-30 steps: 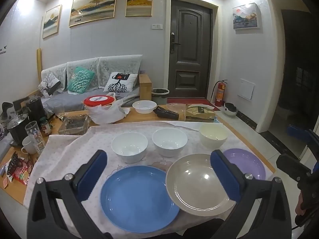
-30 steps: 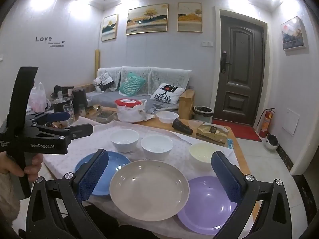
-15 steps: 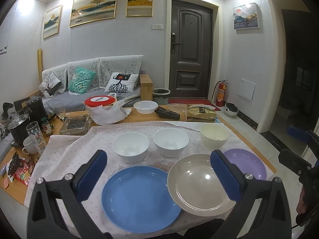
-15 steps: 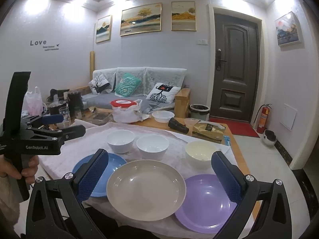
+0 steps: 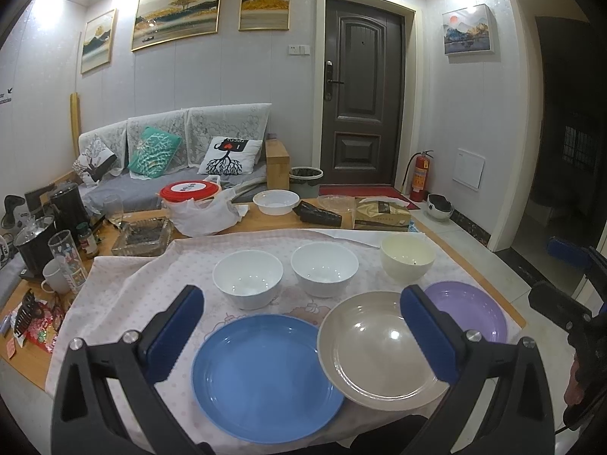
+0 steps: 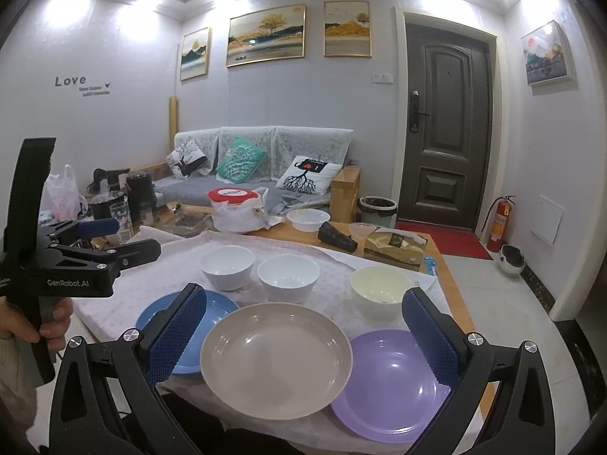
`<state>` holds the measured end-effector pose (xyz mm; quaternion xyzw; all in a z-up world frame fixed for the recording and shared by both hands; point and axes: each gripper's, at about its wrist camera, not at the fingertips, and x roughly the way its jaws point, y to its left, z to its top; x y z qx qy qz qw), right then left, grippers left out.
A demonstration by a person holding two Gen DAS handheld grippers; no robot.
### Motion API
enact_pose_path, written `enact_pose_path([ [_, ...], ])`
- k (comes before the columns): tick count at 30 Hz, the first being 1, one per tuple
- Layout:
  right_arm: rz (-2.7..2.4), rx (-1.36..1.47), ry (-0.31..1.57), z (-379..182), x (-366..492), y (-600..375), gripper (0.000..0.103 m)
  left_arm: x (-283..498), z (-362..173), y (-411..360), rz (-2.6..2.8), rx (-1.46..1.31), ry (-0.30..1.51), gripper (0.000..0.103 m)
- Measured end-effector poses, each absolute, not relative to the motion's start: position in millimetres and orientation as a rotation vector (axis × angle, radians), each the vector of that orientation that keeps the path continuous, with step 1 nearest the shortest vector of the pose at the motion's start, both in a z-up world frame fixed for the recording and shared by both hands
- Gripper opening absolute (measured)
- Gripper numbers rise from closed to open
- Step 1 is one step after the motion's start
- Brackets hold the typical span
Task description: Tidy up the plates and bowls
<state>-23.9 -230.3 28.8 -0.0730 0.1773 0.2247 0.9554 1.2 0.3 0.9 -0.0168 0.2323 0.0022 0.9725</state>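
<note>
Both grippers, left gripper point(image 5: 303, 326) and right gripper point(image 6: 303, 326), gape over 3 plates point(image 6: 275, 356).

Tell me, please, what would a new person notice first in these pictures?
Three big plates lie along the near table edge: the blue plate at left, the beige plate in the middle overlapping its neighbours, the purple plate at right. Behind stand two white bowls and a cream bowl.

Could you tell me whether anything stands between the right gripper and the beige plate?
Nothing visible does. The right gripper is open above the near table edge, and the beige plate lies directly ahead, overlapping the purple plate.
</note>
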Motion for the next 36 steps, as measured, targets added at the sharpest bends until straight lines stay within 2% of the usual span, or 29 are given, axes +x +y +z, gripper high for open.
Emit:
enact_pose_path([
  [30,0.471,-0.168,0.353,19,-29,-223,0.102,4,-2,4,-0.001,-0.040,0.469,0.103],
  [36,0.508,-0.144,0.409,11,-17,-218,0.102,19,-10,10,-0.017,-0.052,0.494,0.103],
])
